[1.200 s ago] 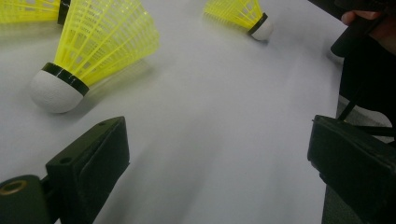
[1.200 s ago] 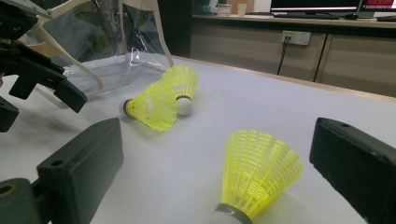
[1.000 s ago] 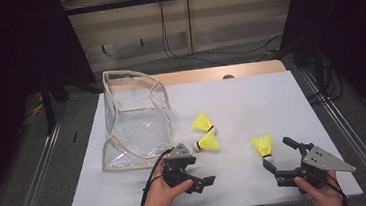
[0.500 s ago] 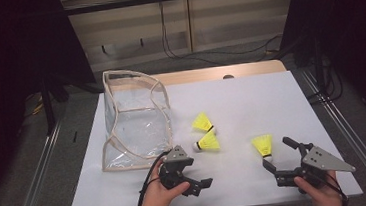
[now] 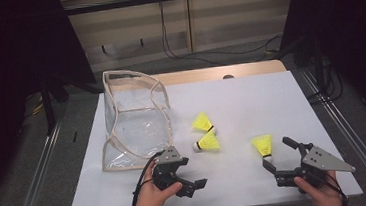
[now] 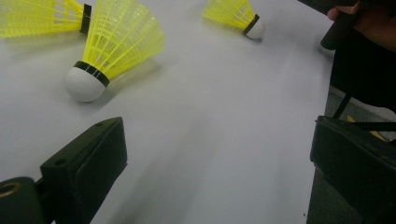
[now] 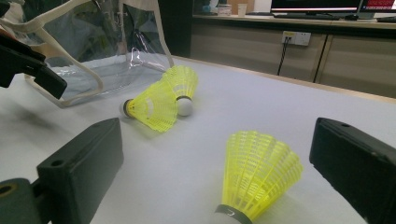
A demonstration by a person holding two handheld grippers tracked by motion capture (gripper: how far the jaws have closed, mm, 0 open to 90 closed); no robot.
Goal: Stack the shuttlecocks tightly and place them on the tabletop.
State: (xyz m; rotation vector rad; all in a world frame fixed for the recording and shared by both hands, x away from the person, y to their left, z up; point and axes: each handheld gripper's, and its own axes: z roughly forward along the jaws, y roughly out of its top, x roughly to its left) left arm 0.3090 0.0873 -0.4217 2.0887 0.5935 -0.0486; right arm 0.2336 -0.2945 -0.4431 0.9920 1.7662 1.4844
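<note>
From the high view we see three yellow shuttlecocks lying on the white bench (image 5: 251,102), none yet in the clear bag (image 5: 135,119) that stands at the left. We judge the work barely begun: nothing is gripped, nothing bagged. The left hand-held gripper (image 5: 194,186) sits low near the bench's front edge, jaws apart and empty; the right hand-held gripper (image 5: 280,157) has its spread jaws either side of the nearest shuttlecock (image 5: 263,146).

In the left gripper view we see wide-open jaws with bare bench between them, and the middle shuttlecock (image 6: 109,51) well ahead; the bag is out of frame.

In the right gripper view, the nearest shuttlecock (image 7: 257,175) stands between the open jaws, untouched, its cork cut off by the bottom edge. The farthest shuttlecock (image 7: 183,86) is partly covered by the middle one.
</note>
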